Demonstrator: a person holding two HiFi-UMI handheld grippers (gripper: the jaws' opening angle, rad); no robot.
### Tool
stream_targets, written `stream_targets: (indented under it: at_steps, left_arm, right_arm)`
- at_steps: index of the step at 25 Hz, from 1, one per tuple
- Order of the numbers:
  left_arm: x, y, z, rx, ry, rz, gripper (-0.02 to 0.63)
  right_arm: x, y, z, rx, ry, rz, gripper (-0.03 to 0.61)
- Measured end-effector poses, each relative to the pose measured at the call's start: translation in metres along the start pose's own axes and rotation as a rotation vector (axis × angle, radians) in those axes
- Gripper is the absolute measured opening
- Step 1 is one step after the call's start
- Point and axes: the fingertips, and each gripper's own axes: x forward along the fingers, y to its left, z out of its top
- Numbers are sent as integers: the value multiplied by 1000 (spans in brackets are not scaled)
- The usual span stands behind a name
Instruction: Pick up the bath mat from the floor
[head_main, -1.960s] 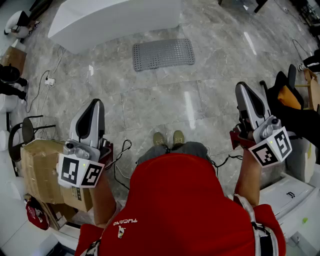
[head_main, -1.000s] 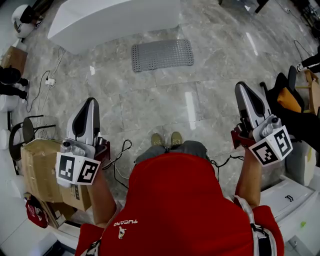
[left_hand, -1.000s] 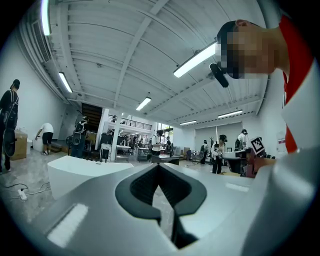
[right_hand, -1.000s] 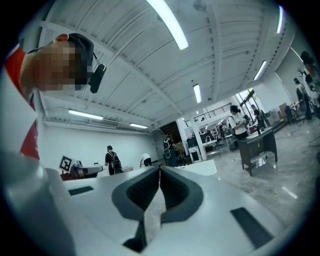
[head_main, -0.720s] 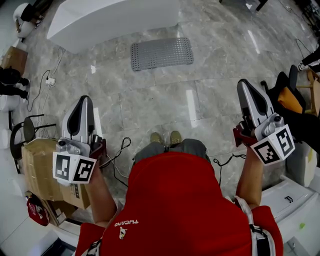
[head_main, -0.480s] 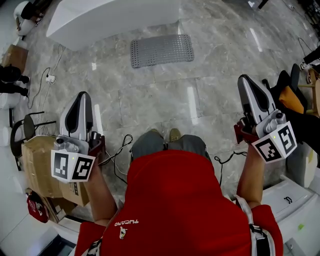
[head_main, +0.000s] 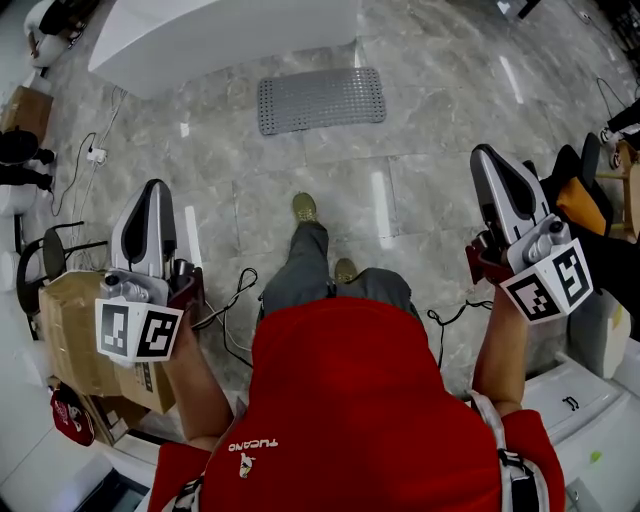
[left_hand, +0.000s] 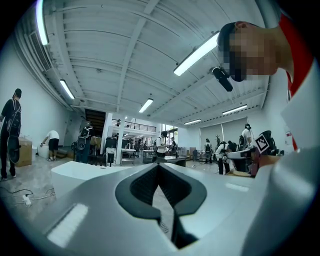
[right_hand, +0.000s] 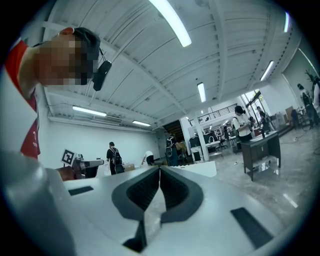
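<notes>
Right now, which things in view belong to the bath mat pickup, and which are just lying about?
Job: bath mat, flat on the floor; left gripper and right gripper, both shut, empty.
Lying about: cardboard box, black floor cable, black chair.

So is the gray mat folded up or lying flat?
Flat: the bath mat lies spread on the floor, whole rectangle showing, no folds.

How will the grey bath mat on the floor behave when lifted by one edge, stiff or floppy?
The bath mat lies thin and flat with a fine grid texture, so it is probably rubbery, fairly light, and likely to droop. On the glossy floor it may slide if pushed.
</notes>
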Motion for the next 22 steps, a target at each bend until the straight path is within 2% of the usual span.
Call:
stream_targets:
  at_steps: [10, 22]
  left_arm:
    - [56, 32, -4, -14, -17, -25, 6]
    - [161, 124, 11, 17, -3, -42, 6]
  right_arm:
    - [44, -29, 3, -26, 15, -36, 3]
    - [162, -75, 15, -25, 37, -77, 3]
